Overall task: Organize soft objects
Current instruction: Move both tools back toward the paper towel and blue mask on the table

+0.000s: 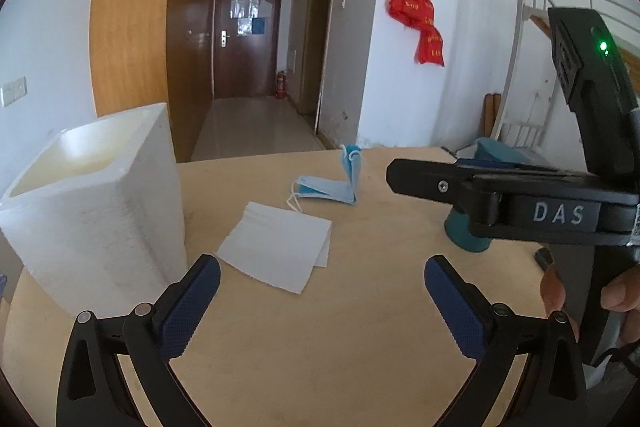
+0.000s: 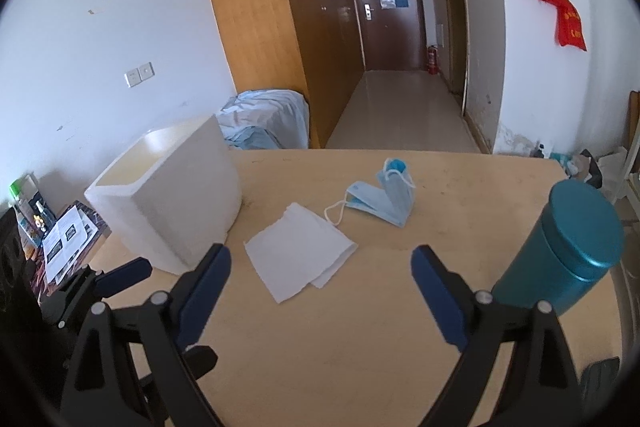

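Both claws over the wooden table [image 2: 360, 339], nothing picked up yet.

Left gripper [image 1: 322, 301]: jaws spread wide, blue pads [image 1: 192, 307] empty, touching nothing. Folded white tissue [image 1: 280, 247] lies just ahead of it, slightly toward its left finger, flat on the table. Beyond the tissue, further ahead, a blue face mask [image 1: 334, 183], folded so that one half stands up; ear loop trails toward the tissue. White foam box [image 1: 96, 211], open-topped, stands close beside the left finger on its outer side. Judgement: this is the likely bin for the soft items, placed within a short carry.

Right gripper [image 2: 320, 273]: also wide open, empty, clear of the table. Tissue [image 2: 300, 253] just ahead between its fingers; mask [image 2: 380, 195] beyond that. Teal lidded canister [image 2: 568, 247] stands upright just outside its right finger; rigid, so probably not part of the sorting.

Judgement: task at its start; the tissue is the nearest grab for either claw. Thin and flat, so the pads will need to pinch an edge.
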